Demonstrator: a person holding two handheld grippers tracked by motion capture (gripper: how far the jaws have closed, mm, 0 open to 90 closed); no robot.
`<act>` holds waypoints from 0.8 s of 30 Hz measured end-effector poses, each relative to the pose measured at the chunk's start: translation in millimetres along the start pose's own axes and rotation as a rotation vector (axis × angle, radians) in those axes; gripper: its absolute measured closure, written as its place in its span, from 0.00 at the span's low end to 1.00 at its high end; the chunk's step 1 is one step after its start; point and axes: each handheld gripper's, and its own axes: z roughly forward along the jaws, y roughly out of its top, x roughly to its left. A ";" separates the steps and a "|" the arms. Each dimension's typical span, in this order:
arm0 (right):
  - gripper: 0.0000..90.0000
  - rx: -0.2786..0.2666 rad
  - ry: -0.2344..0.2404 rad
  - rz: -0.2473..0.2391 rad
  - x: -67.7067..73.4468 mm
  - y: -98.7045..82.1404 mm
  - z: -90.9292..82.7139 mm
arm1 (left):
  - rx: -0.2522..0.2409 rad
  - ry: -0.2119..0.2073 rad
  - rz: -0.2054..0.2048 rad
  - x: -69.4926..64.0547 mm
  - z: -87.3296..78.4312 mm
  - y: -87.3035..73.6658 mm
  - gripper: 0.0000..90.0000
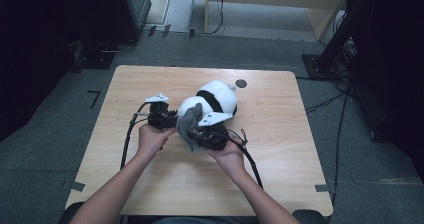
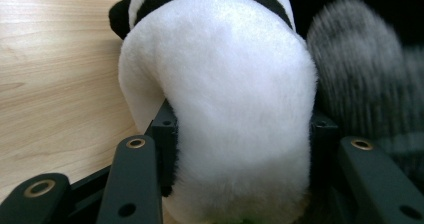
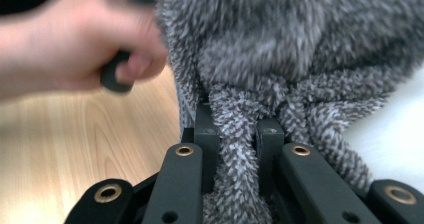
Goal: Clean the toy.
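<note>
Two grippers met at a plush panda (image 1: 216, 98) lying near the middle of the worktop (image 1: 280, 134). The left gripper (image 2: 240, 134) had its jaws clamped on either side of the panda's white rear end, with wood grain showing to one side. The right gripper (image 3: 239, 134) pinched a fold of fuzzy grey cloth (image 3: 280, 59) between nearly closed jaws, the cloth bunched against the panda just beside the left hand (image 3: 75, 44).

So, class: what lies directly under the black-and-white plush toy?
The plush toy rests on the wooden table. The grey fuzzy cloth, pinched by the right gripper, covers its near side; what lies beneath there is hidden.
</note>
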 end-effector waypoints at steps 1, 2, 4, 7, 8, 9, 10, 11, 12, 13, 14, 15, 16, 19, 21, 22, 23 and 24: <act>0.88 0.012 -0.016 -0.026 3.7 -0.7 2.7 | 0.000 0.003 0.008 0.1 -0.6 0.1 0.56; 0.88 0.014 -0.024 -0.029 5.6 -0.8 4.2 | 0.004 0.008 0.006 -0.1 -1.3 0.3 0.56; 0.88 0.014 -0.018 -0.033 5.1 -0.3 6.1 | 0.006 0.014 -0.012 0.4 -2.2 0.6 0.56; 0.88 0.026 -0.030 -0.065 6.2 -4.0 9.6 | 0.008 0.013 -0.026 1.1 -0.2 0.1 0.56; 0.88 0.029 -0.026 -0.064 6.0 -5.6 10.8 | 0.009 0.015 -0.030 1.2 0.3 -0.1 0.56; 0.88 0.043 -0.021 -0.067 5.3 -6.6 12.4 | 0.008 0.017 -0.037 1.3 0.7 0.1 0.56; 0.88 0.065 -0.017 -0.080 5.9 -8.2 15.4 | 0.006 0.015 -0.043 1.6 0.6 0.6 0.56; 0.88 0.090 -0.024 -0.095 8.3 -10.3 18.6 | 0.001 0.009 -0.045 1.9 0.3 1.0 0.56; 0.88 0.109 -0.034 -0.104 9.9 -12.4 22.0 | -0.004 0.008 -0.042 1.3 0.1 1.1 0.56; 0.88 0.104 -0.034 -0.085 9.2 -13.9 24.1 | -0.010 0.010 -0.043 0.7 -0.7 1.8 0.56; 0.88 0.092 -0.021 -0.062 6.7 -14.7 25.7 | -0.009 0.010 -0.047 0.9 -1.5 2.3 0.56; 0.88 0.100 -0.021 -0.068 5.9 -15.1 27.4 | -0.011 0.008 -0.055 1.3 -1.9 2.4 0.56; 0.88 0.118 -0.029 -0.083 6.4 -15.7 29.0 | -0.019 -0.002 -0.071 1.7 -2.4 2.6 0.56; 0.88 0.211 -0.074 -0.091 7.4 -23.2 40.3 | -0.047 -0.061 -0.101 -0.2 -5.4 5.1 0.55; 0.88 0.218 -0.103 -0.057 -3.3 -32.0 45.4 | -0.056 -0.076 -0.070 -6.7 -8.5 7.2 0.55; 0.88 0.196 -0.106 -0.029 -8.4 -34.1 43.9 | -0.054 -0.064 -0.040 -10.1 -9.7 7.7 0.55; 0.88 0.153 -0.099 0.017 -17.8 -36.2 38.5 | -0.054 -0.053 -0.032 -10.8 -10.3 7.7 0.55; 0.88 0.121 -0.101 0.059 -26.2 -36.4 31.8 | -0.055 -0.053 -0.034 -10.2 -10.3 7.7 0.55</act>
